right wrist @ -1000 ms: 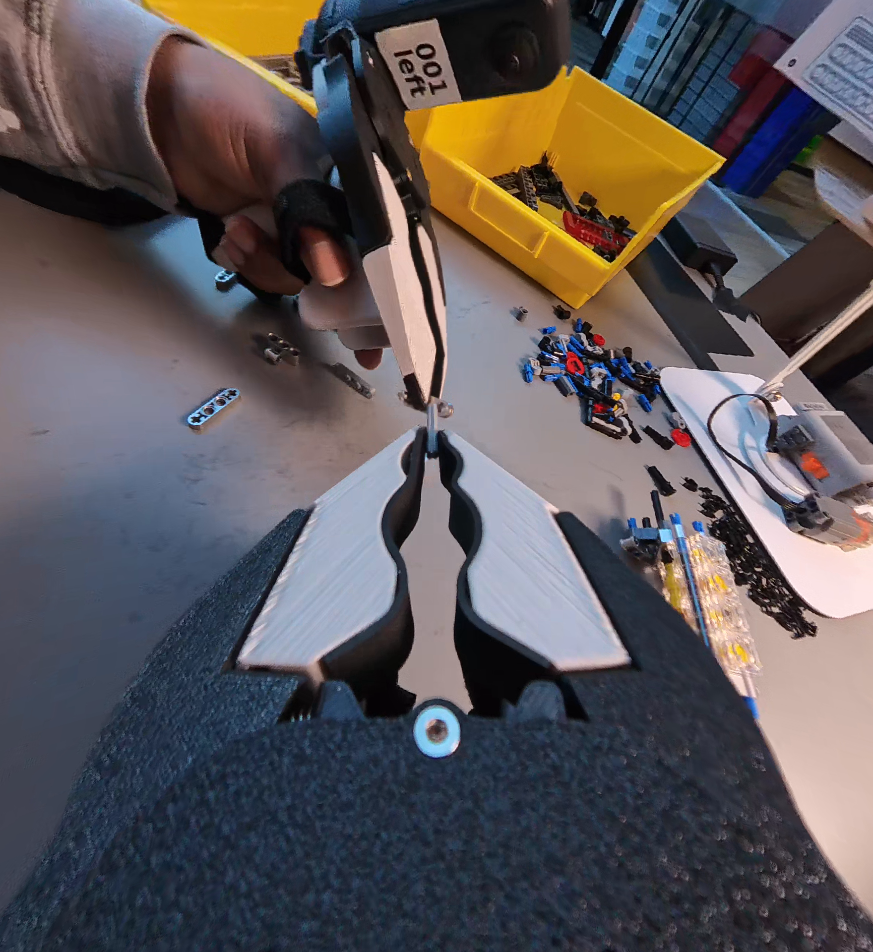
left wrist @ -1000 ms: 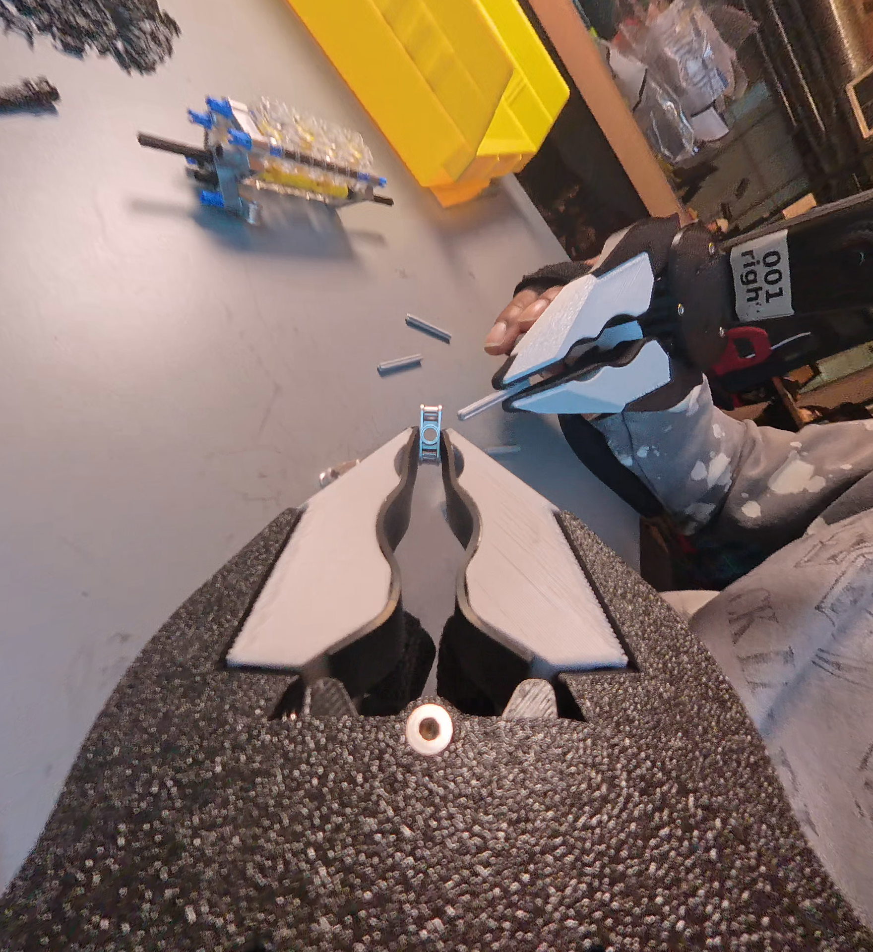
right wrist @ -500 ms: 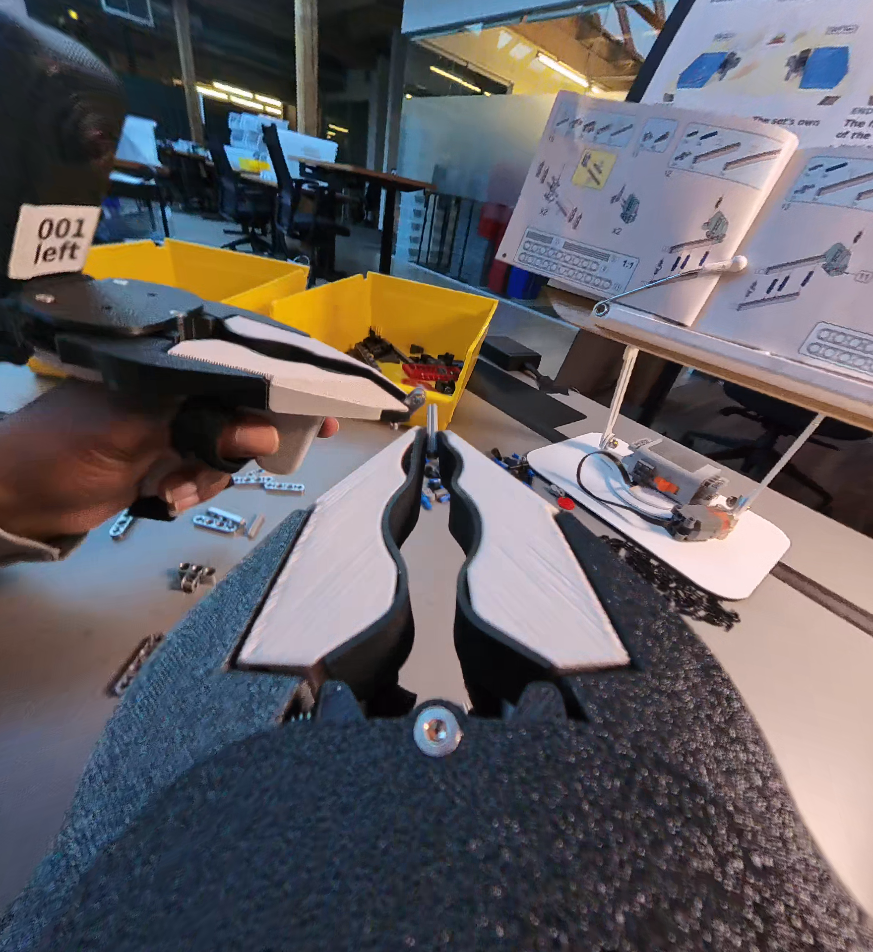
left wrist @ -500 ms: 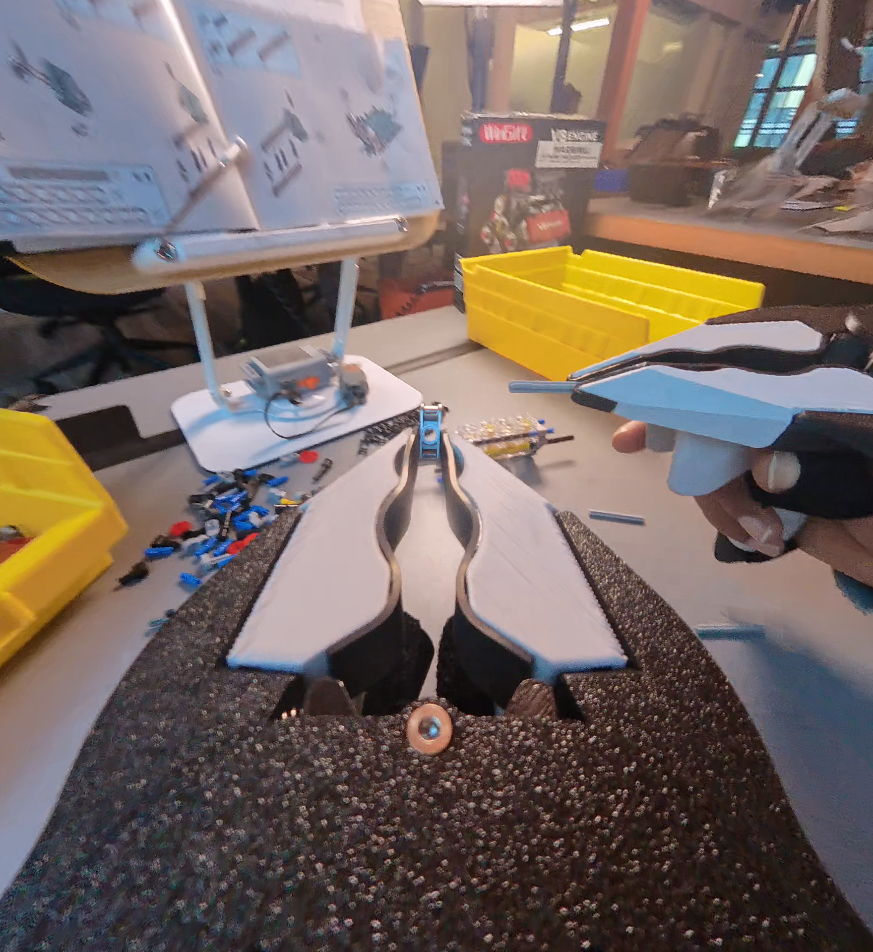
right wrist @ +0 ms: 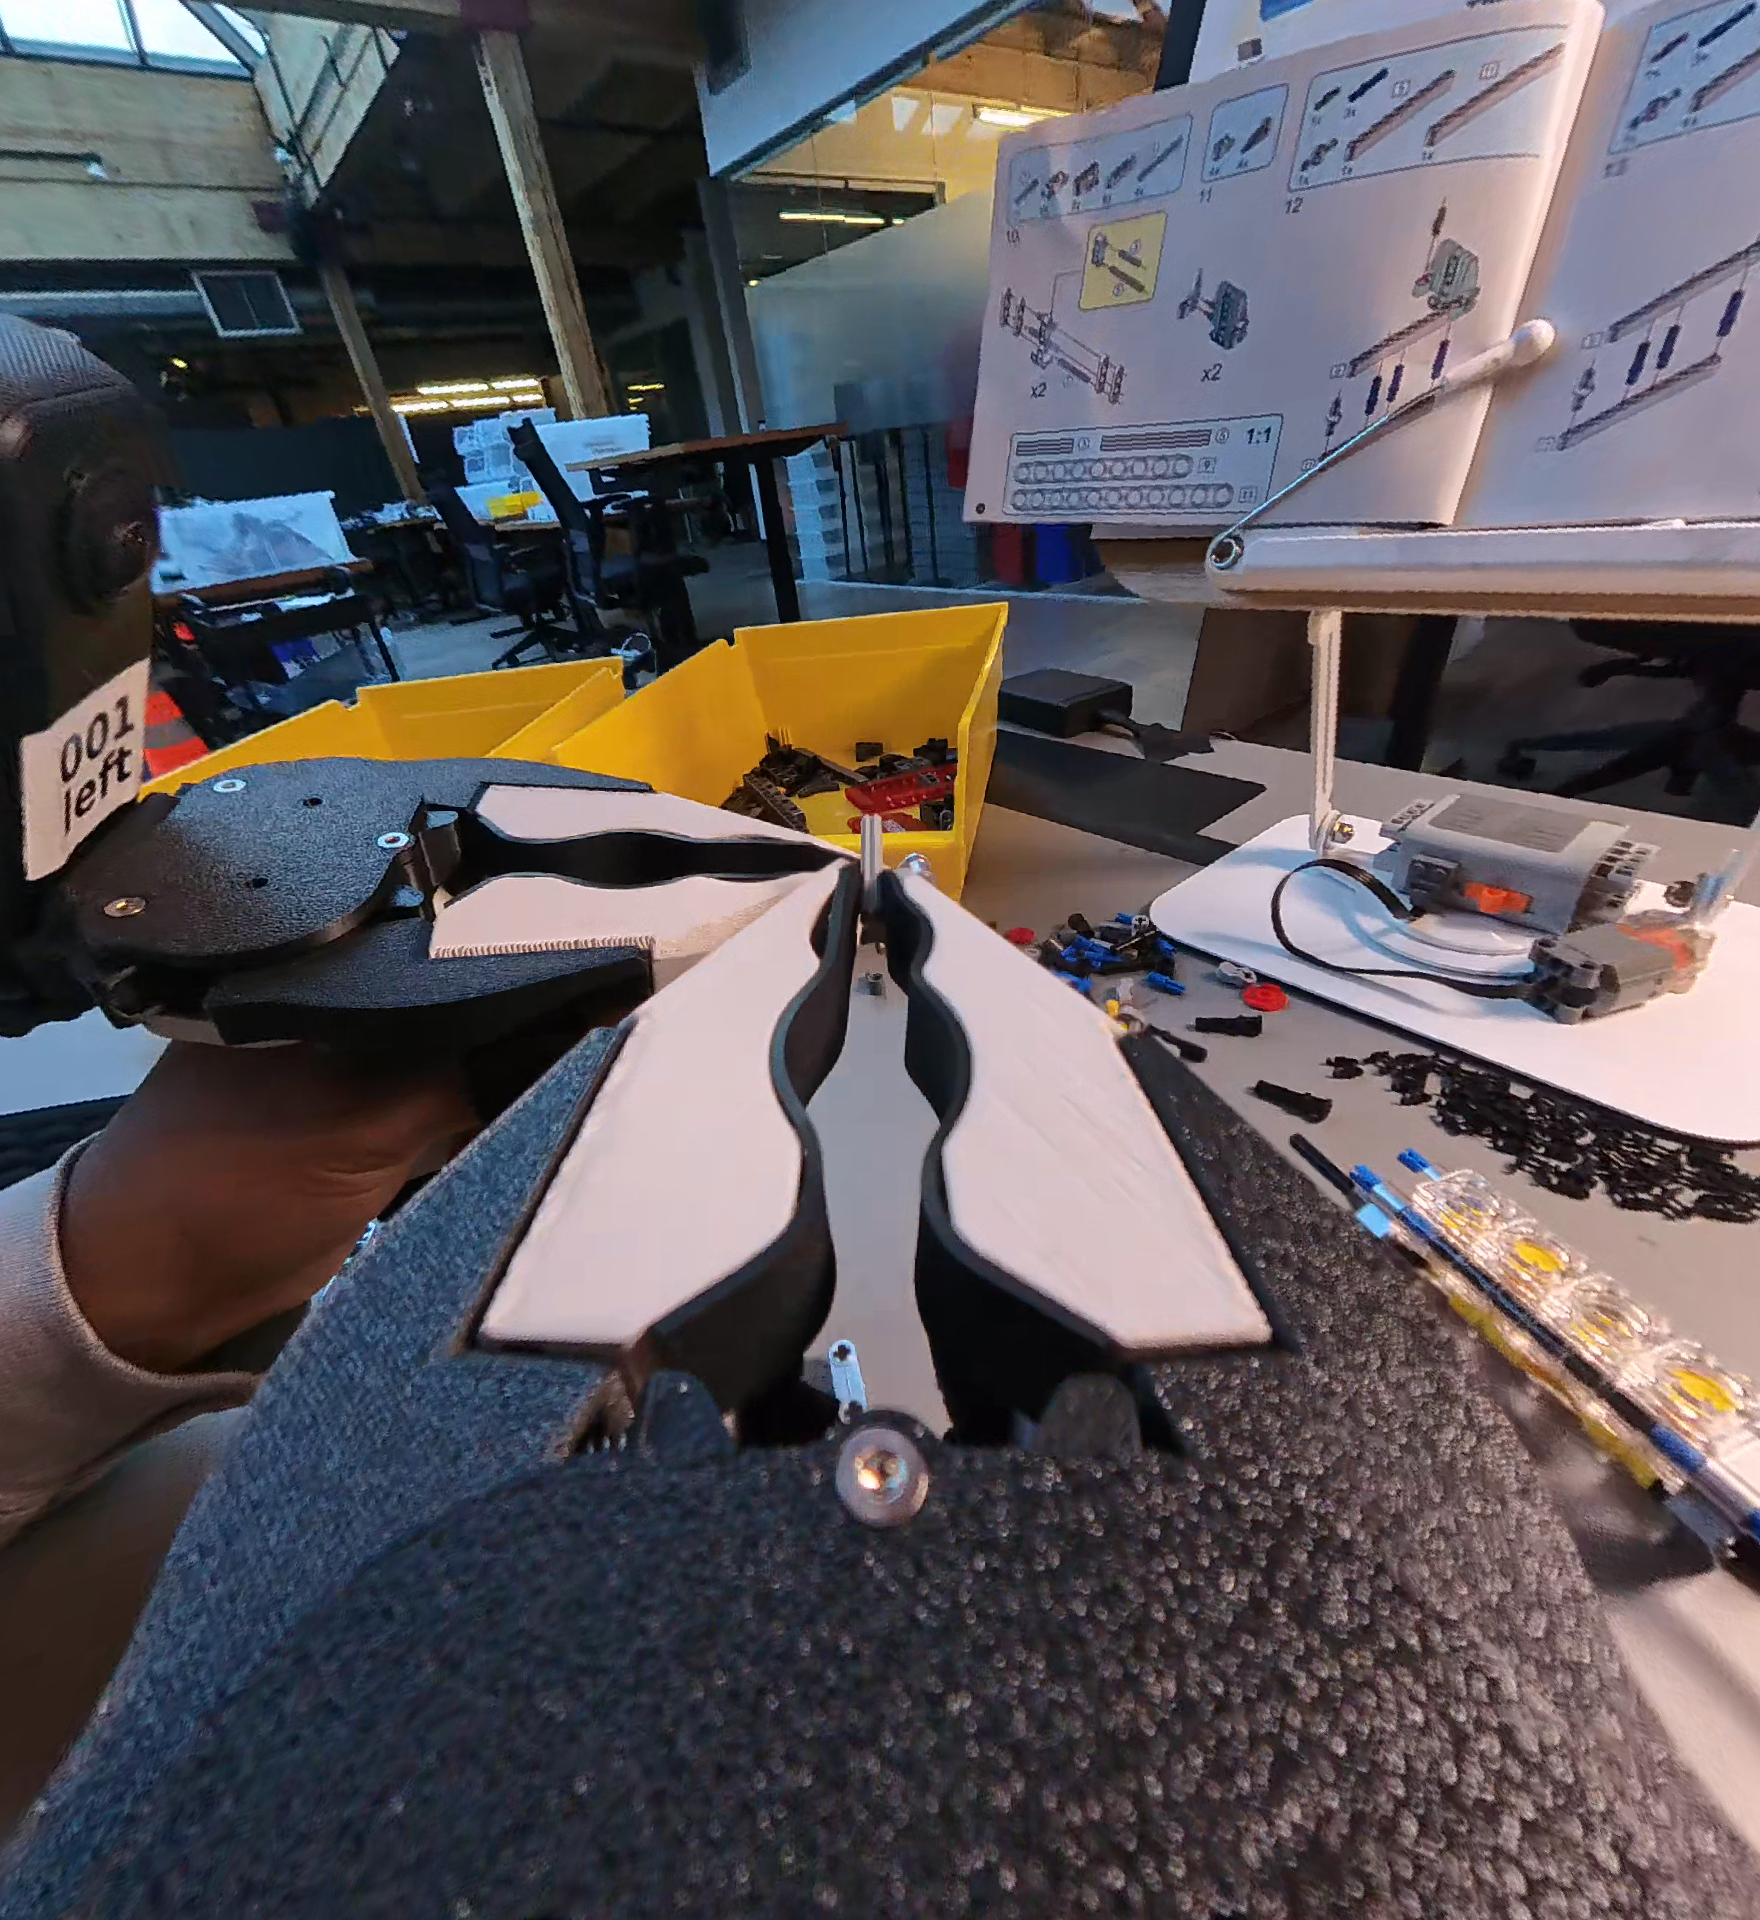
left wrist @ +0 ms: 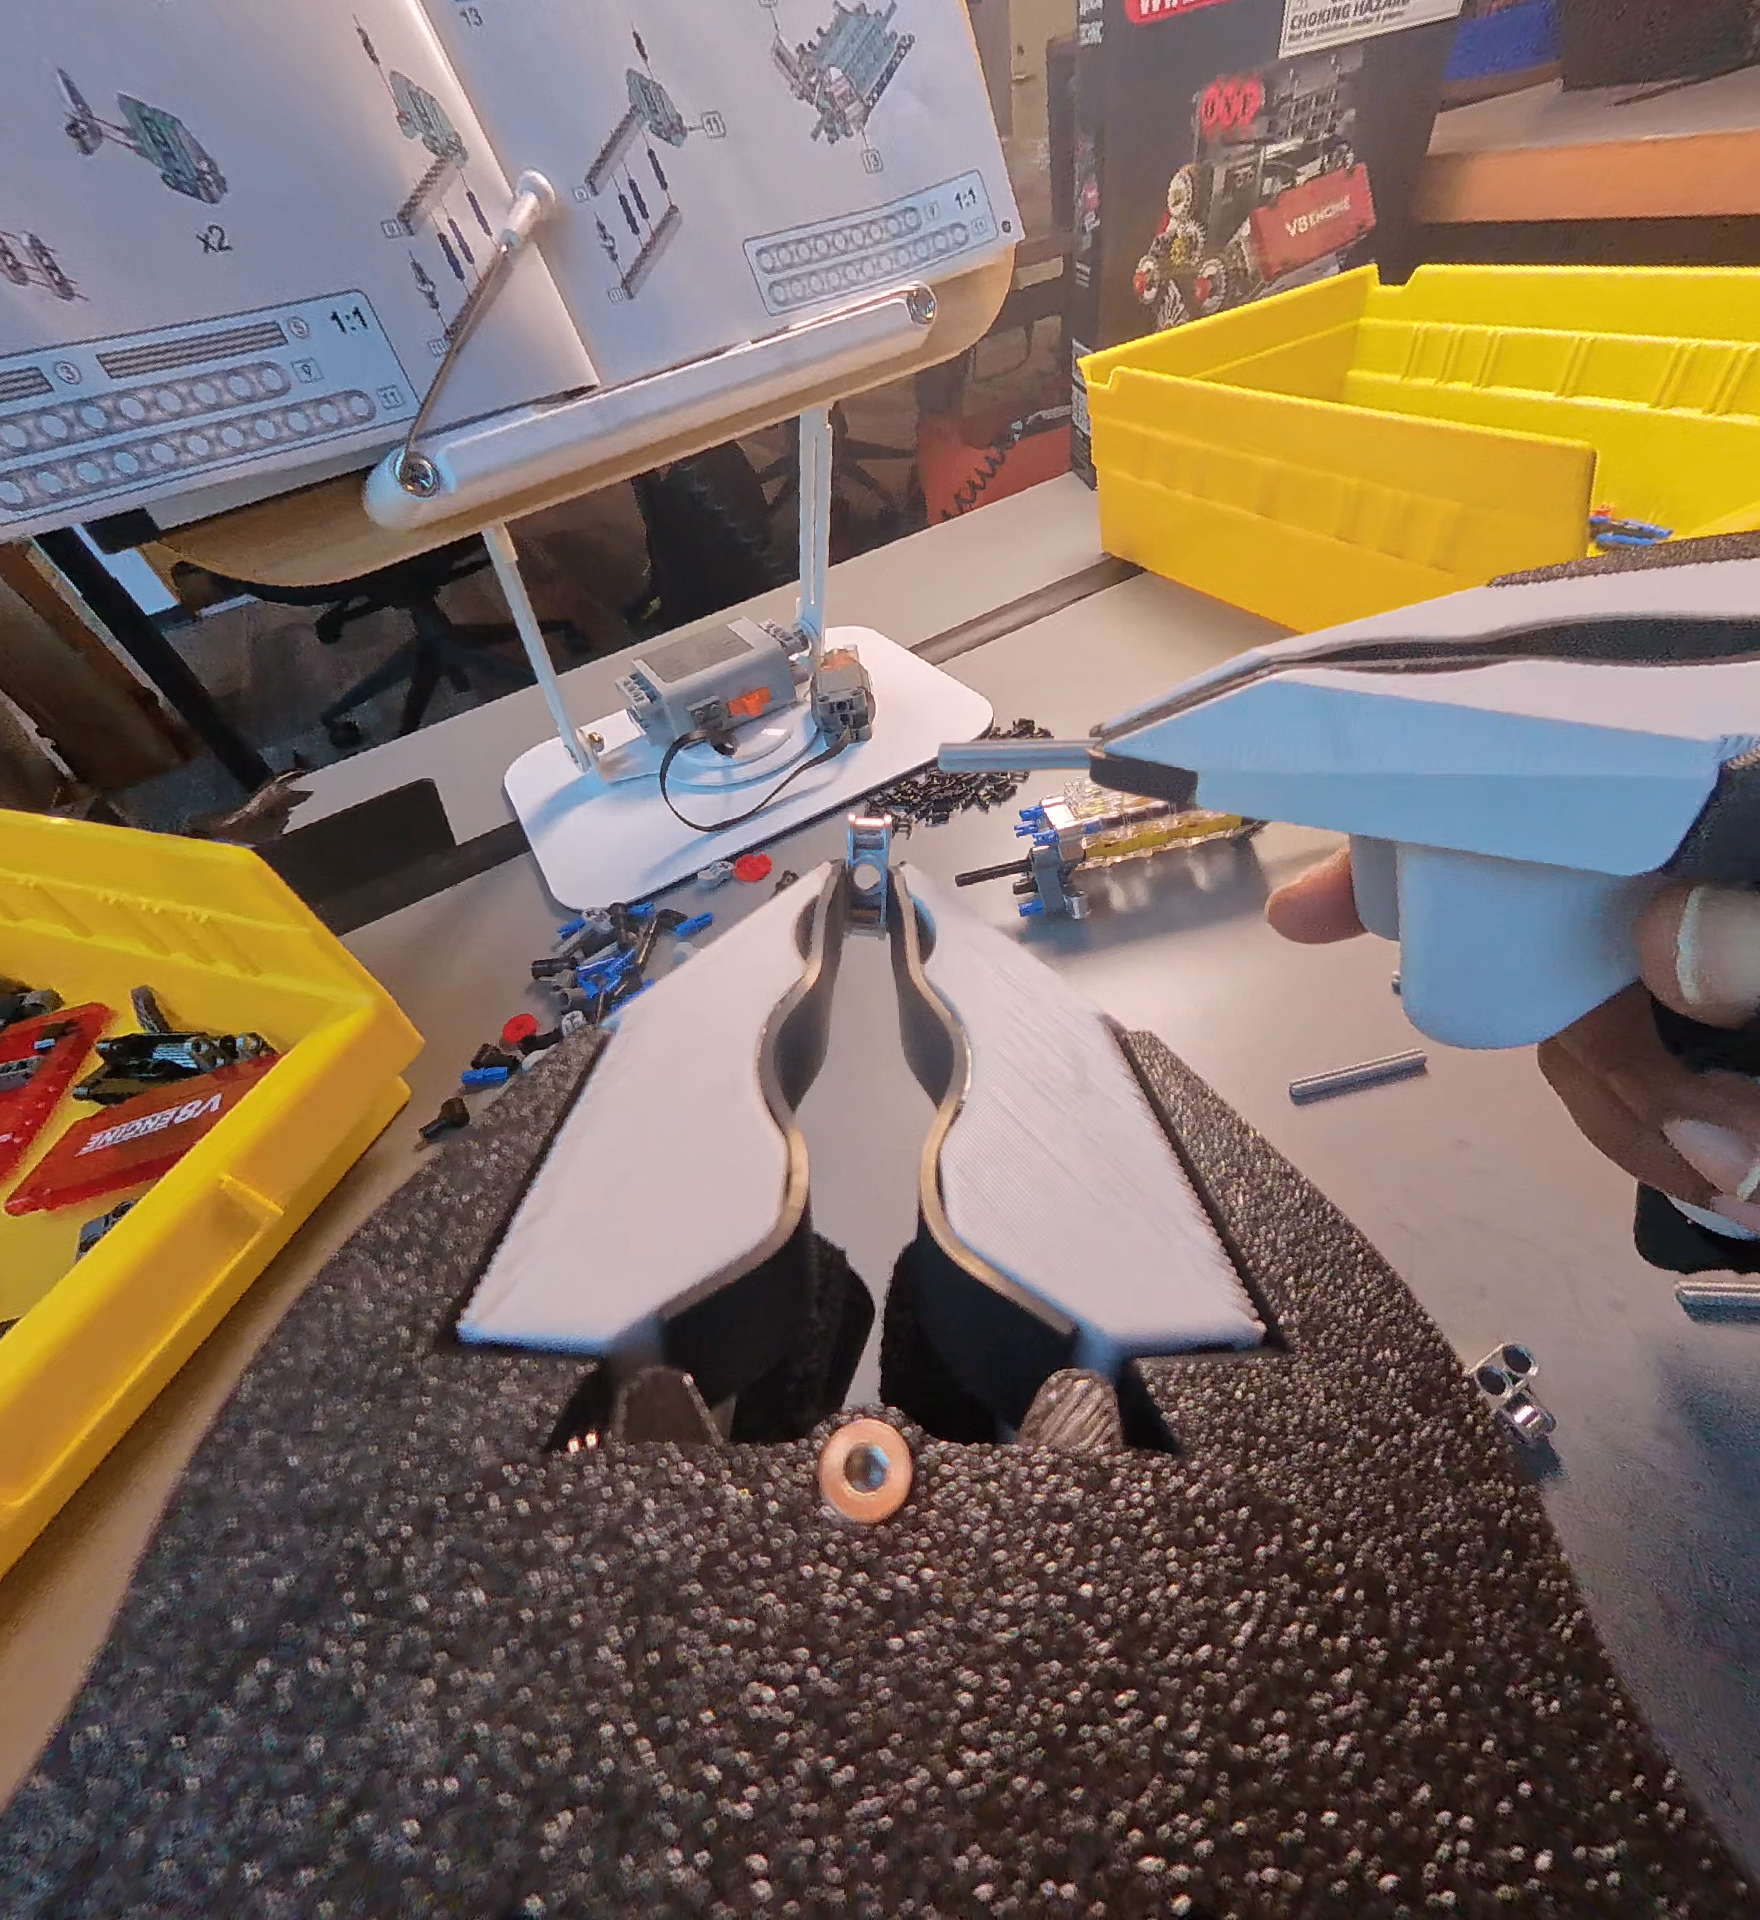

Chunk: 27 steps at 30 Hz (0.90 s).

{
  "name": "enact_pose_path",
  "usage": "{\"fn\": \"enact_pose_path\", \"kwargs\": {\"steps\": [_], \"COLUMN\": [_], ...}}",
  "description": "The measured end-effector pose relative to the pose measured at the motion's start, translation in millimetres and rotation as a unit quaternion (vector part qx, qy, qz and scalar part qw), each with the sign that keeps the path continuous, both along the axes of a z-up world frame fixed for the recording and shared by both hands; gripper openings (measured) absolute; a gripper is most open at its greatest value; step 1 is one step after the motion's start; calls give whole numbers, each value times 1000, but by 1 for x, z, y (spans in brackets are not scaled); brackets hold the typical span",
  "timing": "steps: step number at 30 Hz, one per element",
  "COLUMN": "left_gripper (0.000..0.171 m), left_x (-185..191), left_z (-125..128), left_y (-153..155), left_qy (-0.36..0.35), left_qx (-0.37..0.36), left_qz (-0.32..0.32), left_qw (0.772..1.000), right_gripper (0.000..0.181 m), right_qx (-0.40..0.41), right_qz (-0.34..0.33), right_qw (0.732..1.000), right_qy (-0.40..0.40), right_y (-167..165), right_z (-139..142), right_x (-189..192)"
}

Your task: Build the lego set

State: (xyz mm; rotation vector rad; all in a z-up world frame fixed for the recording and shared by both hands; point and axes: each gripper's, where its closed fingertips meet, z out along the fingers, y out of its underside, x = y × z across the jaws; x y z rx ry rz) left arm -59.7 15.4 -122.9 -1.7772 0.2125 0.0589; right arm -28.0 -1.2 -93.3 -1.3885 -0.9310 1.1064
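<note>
1. We've got the left tool (left wrist: 868,883) clenched on a small grey plastic connector with a round hole (left wrist: 868,868), pinched at the very tips and held up above the grey surface (left wrist: 1375,1195).
2. Our right tool (right wrist: 871,883) is clamped on a thin grey metal-look axle rod (right wrist: 870,847); in the left wrist view that rod (left wrist: 1011,756) sticks out of the tips, pointing leftward.
3. The rod's long axis runs roughly level across the left view, and its free end sits just above and beside the connector, not touching as far as we can tell.
4. The connector stands upright between the left tips, its hole facing the left camera, so hole and rod do not look lined up to us.
5. The risk as we judge it: both grips are tiny tip pinches, so a sideways nudge of rod on connector could twist either piece out and drop it among the loose blue and black pins (left wrist: 606,951).
6. A tilted rod could also jam at the hole's edge rather than slide in.
7. Around us: a yellow plastic bin of red and black parts (left wrist: 128,1091) on the left, a clear-and-yellow assembled block row with blue pins (right wrist: 1582,1320) on the right, and an open instruction booklet on a white stand (left wrist: 710,384) with a grey motor unit (left wrist: 720,686) on its base.
8. Two spare grey rods (left wrist: 1359,1072) lie near the person's right hand (left wrist: 1707,1101).
</note>
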Motion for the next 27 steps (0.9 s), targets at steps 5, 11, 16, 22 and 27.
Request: {"fn": "enact_pose_path", "kwargs": {"steps": [5,11,16,22,27], "left_gripper": [6,6,6,6,6], "left_x": [4,6,2,-2,-4], "left_z": [-5,-9,-12,-21,-23], "left_y": [5,6,7,9,11], "left_qy": [13,21,30,43,52], "left_qx": [-19,-30,-38,-55,-59], "left_qz": [4,8,16,24,30], "left_qw": [1000,999,999,997,996], "right_gripper": [2,2,2,2,2], "right_qx": [-13,-23,-23,-42,-51], "right_qz": [4,19,34,85,115], "right_qw": [1000,999,999,992,988], "right_qy": [3,11,33,89,95], "right_y": [4,-2,-10,-32,-50], "right_z": [-7,-7,3,29,36], "right_x": [6,6,6,7,4]}}
